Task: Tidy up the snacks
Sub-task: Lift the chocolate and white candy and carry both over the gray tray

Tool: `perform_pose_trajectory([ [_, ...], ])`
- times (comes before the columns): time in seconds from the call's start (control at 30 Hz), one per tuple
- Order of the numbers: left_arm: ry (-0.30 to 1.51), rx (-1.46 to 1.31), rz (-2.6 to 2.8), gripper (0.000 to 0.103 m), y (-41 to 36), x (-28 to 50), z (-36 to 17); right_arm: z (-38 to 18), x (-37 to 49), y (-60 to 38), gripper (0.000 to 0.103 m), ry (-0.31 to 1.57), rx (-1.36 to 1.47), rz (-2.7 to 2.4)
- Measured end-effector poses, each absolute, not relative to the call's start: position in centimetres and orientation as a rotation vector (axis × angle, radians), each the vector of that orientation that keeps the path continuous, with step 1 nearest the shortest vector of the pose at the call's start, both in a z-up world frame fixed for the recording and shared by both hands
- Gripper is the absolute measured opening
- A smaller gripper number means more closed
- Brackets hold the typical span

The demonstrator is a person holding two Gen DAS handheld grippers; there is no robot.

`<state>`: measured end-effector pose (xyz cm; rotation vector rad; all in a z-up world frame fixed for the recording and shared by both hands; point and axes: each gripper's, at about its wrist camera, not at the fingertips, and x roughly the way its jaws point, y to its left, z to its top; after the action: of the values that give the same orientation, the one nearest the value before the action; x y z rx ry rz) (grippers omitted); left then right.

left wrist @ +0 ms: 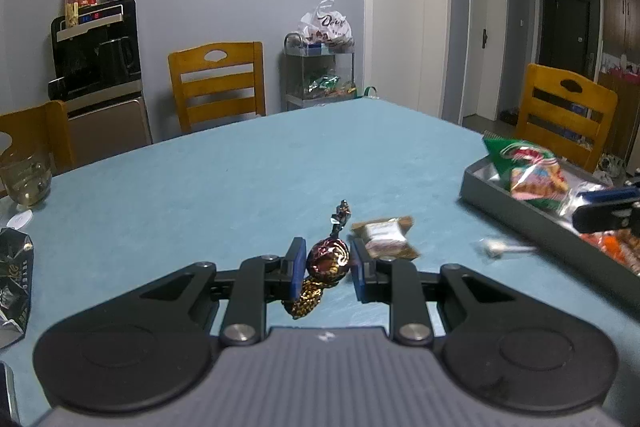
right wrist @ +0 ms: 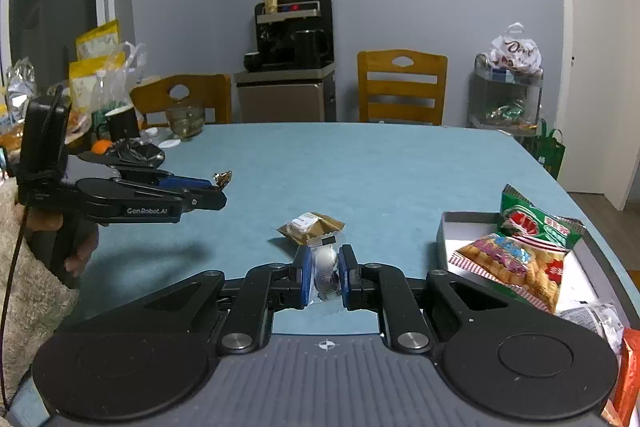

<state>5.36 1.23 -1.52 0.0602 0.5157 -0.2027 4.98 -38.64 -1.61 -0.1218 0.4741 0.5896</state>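
L gripper (left wrist: 325, 264) clamps foil candy (left wrist: 328, 259), R gripper (right wrist: 325, 273) clamps clear sachet (right wrist: 326, 263), both frame center; light, crinkly, slippery—pinch mid-body.

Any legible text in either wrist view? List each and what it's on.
"GenRobot.AI": side of the black left gripper, right wrist view.
"Dove": white plastic bag on the grey metal trolley.
Green and red snack packet in the grey tray: print too blurred.
Black dispenser's red display: digits unreadable.
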Motion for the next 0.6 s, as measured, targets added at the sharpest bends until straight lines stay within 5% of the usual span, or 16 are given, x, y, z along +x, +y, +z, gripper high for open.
perform_pose_trajectory([
  [0.6,0.464,0.070,-0.290,0.021,-6.1,3.1,2.0,-1.2,5.3,-43.7,0.017,0.429,-0.020,0.584],
])
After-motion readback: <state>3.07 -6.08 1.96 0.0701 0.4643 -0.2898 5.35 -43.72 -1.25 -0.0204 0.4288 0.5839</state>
